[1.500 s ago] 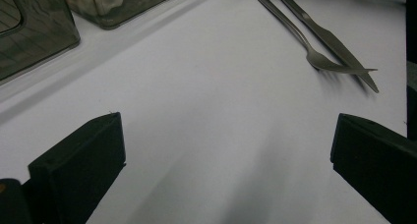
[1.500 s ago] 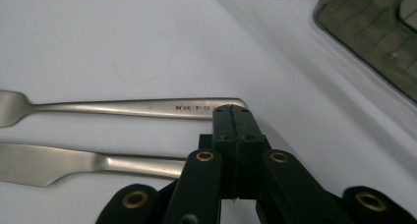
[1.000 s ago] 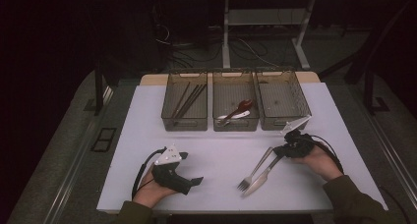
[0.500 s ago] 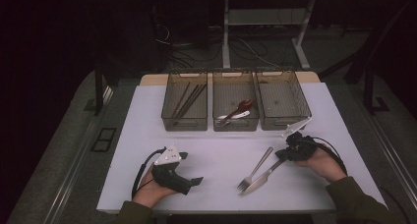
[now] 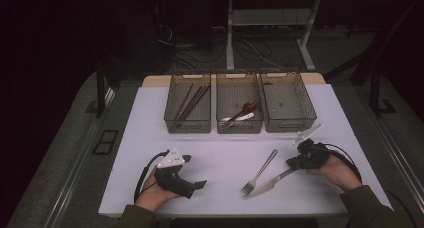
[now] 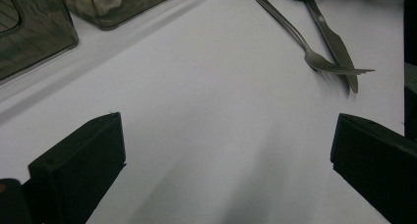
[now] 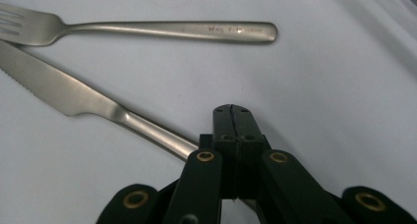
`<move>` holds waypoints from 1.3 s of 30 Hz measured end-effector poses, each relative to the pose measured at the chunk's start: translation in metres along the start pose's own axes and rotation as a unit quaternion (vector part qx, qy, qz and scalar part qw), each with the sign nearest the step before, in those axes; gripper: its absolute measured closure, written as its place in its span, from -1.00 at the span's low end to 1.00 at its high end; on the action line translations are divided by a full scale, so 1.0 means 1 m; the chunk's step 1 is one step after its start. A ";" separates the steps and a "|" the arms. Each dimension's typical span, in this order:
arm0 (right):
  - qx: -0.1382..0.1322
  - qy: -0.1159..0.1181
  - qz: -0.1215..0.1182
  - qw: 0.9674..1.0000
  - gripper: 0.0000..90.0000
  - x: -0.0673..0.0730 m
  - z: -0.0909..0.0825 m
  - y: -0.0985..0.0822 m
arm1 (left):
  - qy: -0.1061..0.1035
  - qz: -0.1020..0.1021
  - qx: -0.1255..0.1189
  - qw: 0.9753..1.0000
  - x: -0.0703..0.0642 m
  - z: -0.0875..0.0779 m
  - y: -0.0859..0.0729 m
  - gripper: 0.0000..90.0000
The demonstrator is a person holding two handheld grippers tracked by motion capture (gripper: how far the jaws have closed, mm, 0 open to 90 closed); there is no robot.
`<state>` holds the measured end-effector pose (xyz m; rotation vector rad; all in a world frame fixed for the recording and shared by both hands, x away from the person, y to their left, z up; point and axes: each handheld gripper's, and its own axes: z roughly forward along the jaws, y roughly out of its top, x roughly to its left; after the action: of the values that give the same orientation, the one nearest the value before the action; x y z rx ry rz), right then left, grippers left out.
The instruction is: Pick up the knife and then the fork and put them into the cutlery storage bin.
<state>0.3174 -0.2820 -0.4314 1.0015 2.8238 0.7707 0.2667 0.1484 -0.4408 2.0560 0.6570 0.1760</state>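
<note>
From the high view, the right claw (image 5: pixel 294 163) sits at the handle end of the knife (image 5: pixel 270 184), its jaws together on that handle, probably to lift the knife toward one of the three bins. The fork (image 5: pixel 260 172) lies loose beside the knife, its tines crossing the blade tip, so a careless lift could drag it. The left claw (image 5: pixel 197 184) rests idle on the surface (image 5: pixel 150 133), well apart from the cutlery. The left bin (image 5: pixel 189 104) holds dark sticks, the middle bin (image 5: pixel 240 108) a red spoon and a pale one, and the right bin (image 5: pixel 287 100) looks bare, a likely home for knife or fork. The white surface stands in a dark room with cables and a stand's legs on the floor behind.

In the left gripper view, the jaws stand wide apart with nothing between them; fork (image 6: pixel 295 35) and knife (image 6: pixel 334 42) lie ahead.

In the right gripper view, the jaws meet tight over the knife (image 7: pixel 74 98) handle, which runs under them; the fork (image 7: pixel 167 30) lies free above.
</note>
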 end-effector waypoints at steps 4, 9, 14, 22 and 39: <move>0.002 0.002 0.002 1.000 0.99 0.001 -0.004 -0.005 | 0.000 -0.001 -0.001 1.000 0.000 0.000 0.000 -1.00; 0.008 0.002 -0.002 1.000 0.99 0.005 -0.008 -0.012 | 0.000 -0.001 0.000 1.000 -0.001 0.001 0.000 -1.00; 0.015 0.002 -0.008 1.000 0.99 0.008 -0.012 -0.019 | 0.000 -0.001 0.000 1.000 -0.001 0.001 0.000 -1.00; 0.020 0.004 -0.011 1.000 0.99 0.015 -0.019 -0.031 | -0.001 0.000 0.002 1.000 -0.001 0.001 0.000 -1.00; -0.021 0.015 -0.030 0.999 0.39 0.017 -0.037 -0.029 | -0.002 0.002 0.003 1.000 -0.002 0.002 0.000 -1.00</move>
<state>0.2795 -0.3073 -0.4104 0.9011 2.8361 0.8428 0.2660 0.1462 -0.4414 2.0634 0.6514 0.1721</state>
